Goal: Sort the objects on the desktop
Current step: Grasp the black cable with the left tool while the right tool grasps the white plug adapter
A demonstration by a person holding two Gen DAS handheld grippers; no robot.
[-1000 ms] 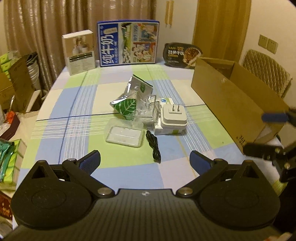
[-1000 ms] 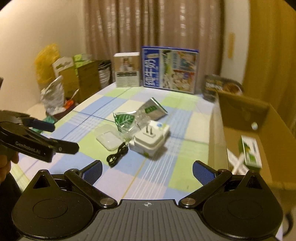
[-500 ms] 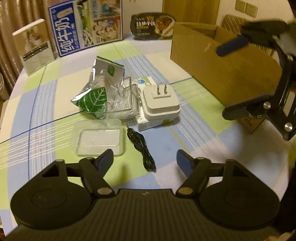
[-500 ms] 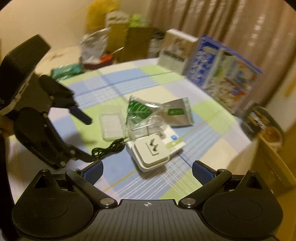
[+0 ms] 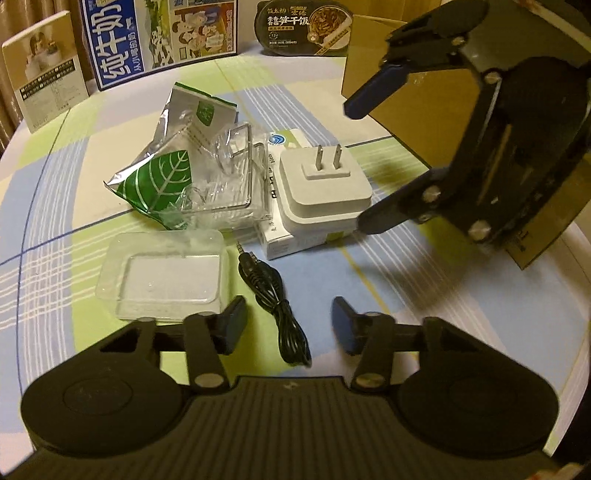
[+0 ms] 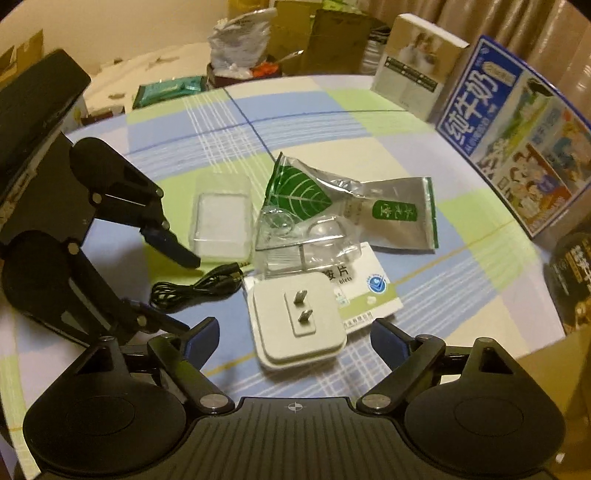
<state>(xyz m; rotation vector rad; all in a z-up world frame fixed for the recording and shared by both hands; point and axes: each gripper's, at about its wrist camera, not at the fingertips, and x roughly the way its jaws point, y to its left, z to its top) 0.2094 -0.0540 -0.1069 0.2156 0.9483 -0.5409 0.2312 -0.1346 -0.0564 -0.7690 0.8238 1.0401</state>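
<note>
A black audio cable [image 5: 273,291] lies coiled on the checked tablecloth [image 5: 369,280]. My left gripper [image 5: 289,325] stands open, its fingers straddling the cable's near end without touching it. Beyond it a white plug adapter [image 5: 321,184] rests prongs up on a white medicine box [image 5: 291,243]. My right gripper [image 6: 295,334] is open, low over the table, with the adapter [image 6: 277,314] between its fingers. In the right wrist view the left gripper [image 6: 184,293] frames the cable [image 6: 218,278]. A clear plastic tray [image 5: 166,273], a clear blister shell [image 5: 229,177] and a green-leaf foil pouch [image 5: 166,177] lie beside them.
An open cardboard box [image 5: 369,66] stands at the table's right edge. Along the far edge stand a blue milk carton case [image 5: 159,33], a beige box [image 5: 44,92] and a black instant rice bowl [image 5: 306,26]. Bags and cartons [image 6: 240,40] crowd the floor beyond.
Both grippers have come forward and down to the pile. The left fingers have narrowed around the cable; the right gripper has swung in around the adapter.
</note>
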